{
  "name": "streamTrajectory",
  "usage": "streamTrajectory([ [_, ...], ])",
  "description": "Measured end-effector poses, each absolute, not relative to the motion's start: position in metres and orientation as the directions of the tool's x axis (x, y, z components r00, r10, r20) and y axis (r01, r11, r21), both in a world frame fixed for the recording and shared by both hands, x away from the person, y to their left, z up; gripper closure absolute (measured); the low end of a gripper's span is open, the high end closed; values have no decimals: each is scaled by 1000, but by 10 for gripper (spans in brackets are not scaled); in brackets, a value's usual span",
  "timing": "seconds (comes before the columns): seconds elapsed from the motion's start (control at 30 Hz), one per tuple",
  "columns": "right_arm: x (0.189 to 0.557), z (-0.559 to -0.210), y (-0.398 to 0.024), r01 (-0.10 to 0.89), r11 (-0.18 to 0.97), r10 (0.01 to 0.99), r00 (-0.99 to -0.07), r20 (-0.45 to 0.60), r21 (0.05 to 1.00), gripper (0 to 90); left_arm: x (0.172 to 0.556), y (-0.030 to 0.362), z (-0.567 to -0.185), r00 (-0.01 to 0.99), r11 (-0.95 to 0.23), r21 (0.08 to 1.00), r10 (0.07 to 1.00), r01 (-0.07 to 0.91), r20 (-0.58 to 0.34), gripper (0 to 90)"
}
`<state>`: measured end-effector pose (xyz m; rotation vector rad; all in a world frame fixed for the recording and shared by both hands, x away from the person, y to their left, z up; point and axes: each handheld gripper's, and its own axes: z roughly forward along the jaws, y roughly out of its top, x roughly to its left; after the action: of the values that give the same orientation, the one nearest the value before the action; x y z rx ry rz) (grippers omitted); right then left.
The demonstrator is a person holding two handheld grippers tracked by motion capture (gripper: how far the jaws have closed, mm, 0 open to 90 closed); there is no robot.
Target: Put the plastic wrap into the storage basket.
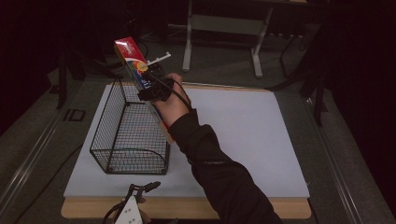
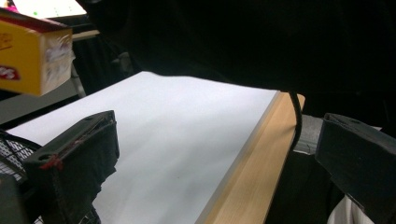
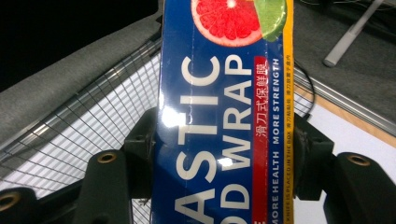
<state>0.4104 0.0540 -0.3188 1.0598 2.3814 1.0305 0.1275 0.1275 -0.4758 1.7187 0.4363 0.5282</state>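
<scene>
Right gripper [image 1: 148, 87] clamps the long blue-and-red cardboard plastic-wrap box [image 3: 224, 116] mid-length, above the black wire basket [image 1: 128, 135]; probably light, stiff, glossy-slick. Left gripper [image 2: 210, 154] idles, jaws apart.

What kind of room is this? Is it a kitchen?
Probably not a kitchen; more likely a dim lab or studio. A white-topped table stands on grey carpet, with bare metal stand legs behind and dark surroundings.

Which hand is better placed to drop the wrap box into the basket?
Right. The right gripper is shut on the plastic wrap box, holding it above the wire basket. The left gripper sits open at the table's near edge, holding nothing.
</scene>
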Motion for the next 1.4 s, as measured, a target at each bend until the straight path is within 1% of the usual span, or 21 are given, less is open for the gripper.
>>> streamTrajectory([
  [0.07,410,-321,61,503,458,746,-666,-9,733,398,127,128,-476,823,-204,979,557,7,111,0],
  [0.13,409,-323,70,493,474,743,-669,-31,729,398,127,129,-476,822,-201,980,559,6,109,0],
  [0.5,405,-337,98,480,474,729,-684,-23,738,398,124,131,-476,817,-199,980,566,5,111,0],
  [0.7,408,-349,109,486,443,737,-676,2,753,398,120,134,-475,808,-197,980,578,7,110,0],
  [0.97,410,-370,116,518,424,746,-665,38,743,398,117,136,-475,802,-199,980,587,11,111,0],
  [1.4,410,-398,110,555,418,766,-641,49,719,397,116,136,-475,799,-202,979,591,7,116,0],
])
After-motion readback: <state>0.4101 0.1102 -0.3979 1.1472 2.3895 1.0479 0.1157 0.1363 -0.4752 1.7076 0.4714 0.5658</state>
